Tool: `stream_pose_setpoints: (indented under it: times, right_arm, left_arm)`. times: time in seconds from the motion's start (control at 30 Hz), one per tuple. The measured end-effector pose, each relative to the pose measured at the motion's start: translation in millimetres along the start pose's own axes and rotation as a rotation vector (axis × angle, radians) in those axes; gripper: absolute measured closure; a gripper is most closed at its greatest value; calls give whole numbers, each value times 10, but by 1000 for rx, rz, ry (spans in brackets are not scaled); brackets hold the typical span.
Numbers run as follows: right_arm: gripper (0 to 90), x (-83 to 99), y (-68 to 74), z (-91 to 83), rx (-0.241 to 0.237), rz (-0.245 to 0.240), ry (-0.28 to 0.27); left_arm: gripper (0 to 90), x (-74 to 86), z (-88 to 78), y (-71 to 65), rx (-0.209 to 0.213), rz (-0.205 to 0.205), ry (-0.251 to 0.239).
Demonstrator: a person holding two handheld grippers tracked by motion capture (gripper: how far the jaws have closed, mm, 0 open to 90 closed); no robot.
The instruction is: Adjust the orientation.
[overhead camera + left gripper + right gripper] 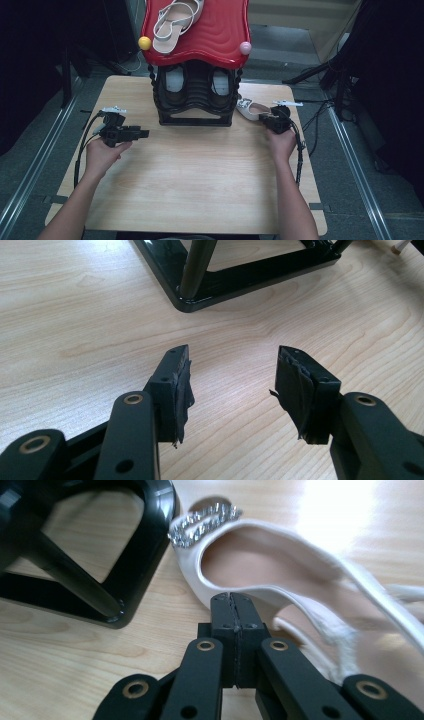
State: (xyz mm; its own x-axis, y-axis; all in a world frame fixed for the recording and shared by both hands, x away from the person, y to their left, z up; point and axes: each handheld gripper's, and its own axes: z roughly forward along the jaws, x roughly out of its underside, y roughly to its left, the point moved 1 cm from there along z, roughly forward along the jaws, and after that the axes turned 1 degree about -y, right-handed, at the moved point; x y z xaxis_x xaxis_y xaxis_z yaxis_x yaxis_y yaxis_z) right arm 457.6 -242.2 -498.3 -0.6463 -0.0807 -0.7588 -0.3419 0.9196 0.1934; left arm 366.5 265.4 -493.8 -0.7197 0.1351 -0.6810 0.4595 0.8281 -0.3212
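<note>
The light wood table [200, 170] sits on a grey floor. Low in the left gripper view, the left gripper [232, 385] gapes, nothing inside. The right gripper [233, 607] is pinched together, its tips against the white shoe [280, 575] beside the black rack [195, 95]. The right gripper view shows the shoe's sparkly buckle [205, 522].

No readable text — none anywhere.

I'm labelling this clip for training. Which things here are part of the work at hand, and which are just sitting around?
In the job:
- right tongs, shut, at the white shoe's rim
- white shoe
- black shoe rack

Lying about:
- sandal on the red top
- left tongs, open over bare table
</note>
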Motion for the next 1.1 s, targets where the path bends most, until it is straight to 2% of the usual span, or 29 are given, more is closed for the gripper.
stream_pose_setpoints:
  times: [0.23, 0.43, 0.57, 0.7, 0.8, 1.1]
  right_arm:
    - [900, -91, -132, -337, 9, 2, -62]
    - [900, -89, -292, -484, 25, 44, -96]
    - [900, -3, -363, -379, 54, 41, -62]
    - [900, 54, -396, -250, 59, 53, -64]
    - [900, 41, -368, -203, 62, 51, -61]
    - [900, 57, -185, -173, 22, 45, -21]
  left_arm:
    - [485, -1, 21, -12, -1, 7, 8]
    - [486, 1, 32, -11, -2, 7, 9]
    - [485, 6, 71, -25, -1, 16, 24]
    - [485, 4, 92, -42, 2, 25, 32]
    - [486, 7, 107, -47, 4, 28, 37]
    - [485, 12, 127, -48, 4, 34, 46]
